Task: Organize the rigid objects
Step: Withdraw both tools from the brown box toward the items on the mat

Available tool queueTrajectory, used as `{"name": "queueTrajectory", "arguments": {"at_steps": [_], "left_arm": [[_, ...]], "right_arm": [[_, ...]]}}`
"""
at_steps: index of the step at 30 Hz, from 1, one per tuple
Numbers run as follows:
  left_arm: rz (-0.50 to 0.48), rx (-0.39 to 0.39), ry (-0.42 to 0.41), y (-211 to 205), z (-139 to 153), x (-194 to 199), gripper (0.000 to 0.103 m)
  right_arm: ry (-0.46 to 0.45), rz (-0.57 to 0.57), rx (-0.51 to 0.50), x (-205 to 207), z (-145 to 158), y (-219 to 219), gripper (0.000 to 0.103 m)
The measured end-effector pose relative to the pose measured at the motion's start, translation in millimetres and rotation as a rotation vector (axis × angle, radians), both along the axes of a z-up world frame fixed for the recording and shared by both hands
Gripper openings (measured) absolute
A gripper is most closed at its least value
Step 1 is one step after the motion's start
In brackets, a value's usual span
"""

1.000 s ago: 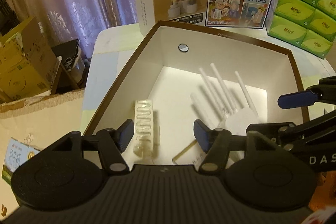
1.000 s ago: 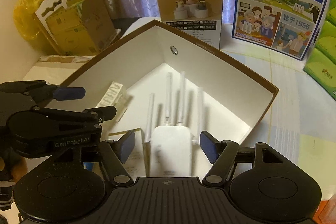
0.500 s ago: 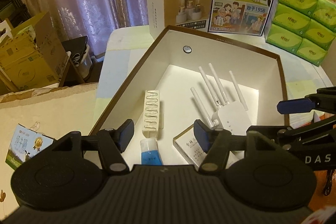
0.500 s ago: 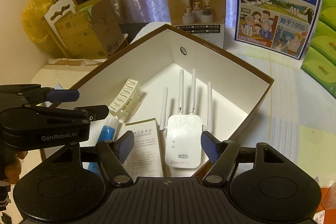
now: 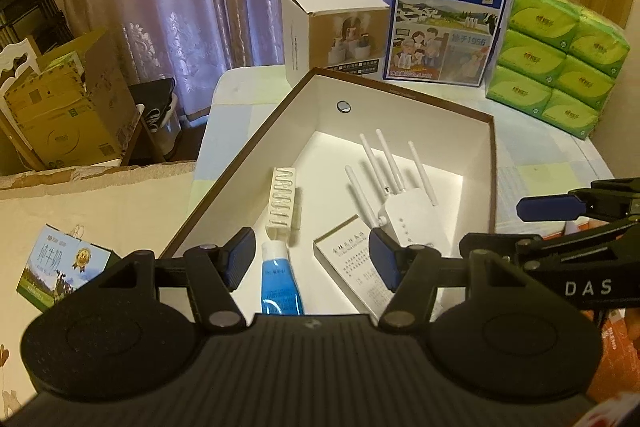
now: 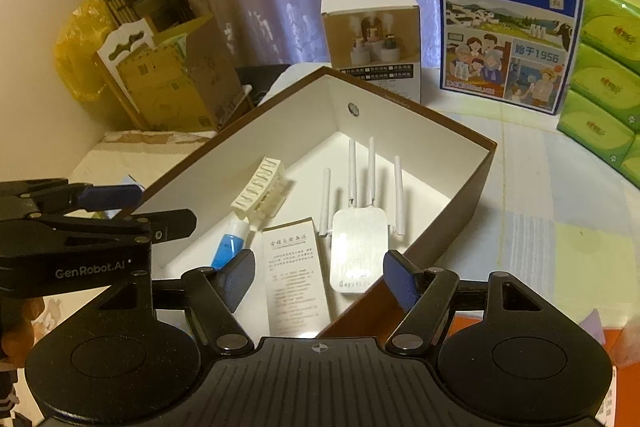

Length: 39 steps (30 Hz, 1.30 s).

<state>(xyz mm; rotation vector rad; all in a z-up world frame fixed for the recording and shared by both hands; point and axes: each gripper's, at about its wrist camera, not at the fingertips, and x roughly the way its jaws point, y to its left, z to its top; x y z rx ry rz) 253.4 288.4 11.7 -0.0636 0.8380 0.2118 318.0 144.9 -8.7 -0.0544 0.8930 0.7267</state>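
Note:
A brown box with a white inside (image 5: 248, 151) (image 6: 452, 227) sits on the table. Inside lie a white router with several antennas (image 5: 408, 219) (image 6: 358, 247), a white ribbed clip (image 5: 282, 201) (image 6: 260, 193), a blue and white tube (image 5: 280, 281) (image 6: 228, 245) and a small white printed carton (image 5: 356, 263) (image 6: 294, 275). My left gripper (image 5: 312, 261) hangs open above the box's near end, with nothing between its pads. My right gripper (image 6: 320, 277) is also open and empty, above the near corner beside the router.
Behind the box stand a white product carton (image 5: 332, 31) (image 6: 372, 39), a blue milk carton (image 5: 444, 15) (image 6: 508, 35) and green tissue packs (image 5: 560, 55) (image 6: 604, 79). Cardboard boxes (image 5: 64, 107) (image 6: 172, 83) sit left of the table. A small milk pack (image 5: 60, 267) lies on a cream surface.
Both grippers have drawn back and up from inside the box, empty. The tube, the printed carton and the whole router have come into view below them.

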Motion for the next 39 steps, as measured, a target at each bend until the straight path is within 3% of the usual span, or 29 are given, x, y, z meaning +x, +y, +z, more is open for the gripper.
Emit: {"name": "queueTrajectory", "arguments": {"at_steps": [20, 39], "left_arm": [[-0.021, -0.025, -0.022, -55, 19, -78, 0.059], [-0.083, -0.077, 0.053, -130, -2, -106, 0.059]], "right_arm": [[-0.031, -0.007, 0.057, -72, 21, -60, 0.068], [0.023, -0.018, 0.043, -106, 6, -136, 0.068]]}}
